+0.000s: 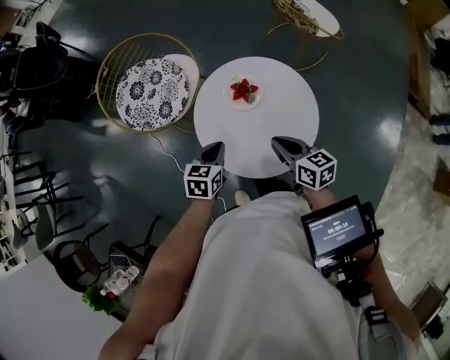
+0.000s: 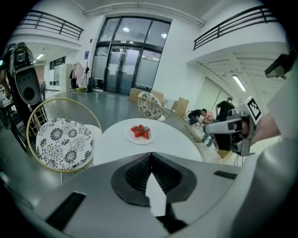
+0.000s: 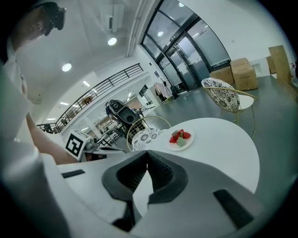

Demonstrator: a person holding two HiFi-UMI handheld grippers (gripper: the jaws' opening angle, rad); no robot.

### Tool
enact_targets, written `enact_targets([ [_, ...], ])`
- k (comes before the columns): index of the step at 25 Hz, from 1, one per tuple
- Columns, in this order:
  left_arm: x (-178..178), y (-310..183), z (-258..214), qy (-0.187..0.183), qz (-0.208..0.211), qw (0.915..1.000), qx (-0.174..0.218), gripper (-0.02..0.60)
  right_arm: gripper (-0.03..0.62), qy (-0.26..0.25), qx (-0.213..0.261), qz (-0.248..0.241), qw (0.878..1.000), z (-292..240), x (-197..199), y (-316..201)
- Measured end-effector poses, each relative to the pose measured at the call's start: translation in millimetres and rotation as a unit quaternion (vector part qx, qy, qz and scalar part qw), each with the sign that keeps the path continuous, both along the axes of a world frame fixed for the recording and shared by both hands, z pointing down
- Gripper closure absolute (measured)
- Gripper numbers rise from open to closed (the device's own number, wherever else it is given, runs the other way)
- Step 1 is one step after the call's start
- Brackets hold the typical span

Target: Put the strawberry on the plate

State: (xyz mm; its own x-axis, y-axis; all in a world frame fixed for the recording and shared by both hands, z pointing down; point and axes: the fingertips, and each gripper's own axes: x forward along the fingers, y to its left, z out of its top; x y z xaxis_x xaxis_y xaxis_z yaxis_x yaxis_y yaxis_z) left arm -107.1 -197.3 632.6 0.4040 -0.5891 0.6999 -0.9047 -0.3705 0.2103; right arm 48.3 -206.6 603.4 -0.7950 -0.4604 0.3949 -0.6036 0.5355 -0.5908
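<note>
Dark, glossy floor (image 1: 351, 84) of a tall hall surrounds the round white tabletop (image 1: 281, 112) before which we stand. Closest to us, a small black monitor with a lit screen (image 1: 337, 230) sits beside our right arm. Just ahead, the left gripper (image 1: 215, 148) and the right gripper (image 1: 280, 143) hover side by side over the near edge of the tabletop, well apart from each other. Each carries a black-and-white marker cube (image 1: 204, 181) behind its jaws.

In the left gripper view the jaws are pressed together with nothing between them. In the right gripper view the jaws likewise meet at their tips and hold nothing. Neither gripper touches anything on the tabletop.

Farther on, toward the far side of the tabletop, lies a small white plate (image 1: 230, 103). The red strawberries with green leaves (image 1: 244, 88) are heaped on the plate, well apart from both grippers.

To the left, just beside the tabletop, stands a gold wire chair with a black-and-white floral cushion (image 1: 151, 91). A second wire chair of the same pattern (image 1: 306, 14) stands beyond the tabletop. Farthest away we see tall glass doors (image 2: 125, 65) and stacked brown cardboard boxes (image 3: 242, 72) along the wall.
</note>
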Motion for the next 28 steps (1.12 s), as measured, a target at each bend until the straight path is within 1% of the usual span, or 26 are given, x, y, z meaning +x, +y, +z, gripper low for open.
enact_targets([
  [6,-1,15,-21,0.029,-0.003,0.9988,0.04,0.574,0.586,-0.002,0.026,-0.009,1.0,-10,-3,-2],
  [9,-12,12,-32,0.038,-0.006,0.9976,0.057,0.574,0.586,-0.004,0.042,-0.01,0.999,-21,-13,-11],
  [11,-20,17,-43,0.043,-0.006,0.9968,0.066,0.574,0.586,-0.004,0.05,-0.011,0.999,-34,-20,-7],
  [16,-2,37,-70,0.057,0.022,0.9942,0.088,0.574,0.586,0.003,0.077,0.003,0.997,-73,0,24],
  [20,10,40,-76,0.059,0.041,0.9931,0.093,0.574,0.586,0.006,0.078,0.015,0.997,-75,10,35],
  [28,25,49,-77,0.057,0.077,0.9914,0.089,0.574,0.586,0.003,0.072,0.021,0.997,-71,8,51],
])
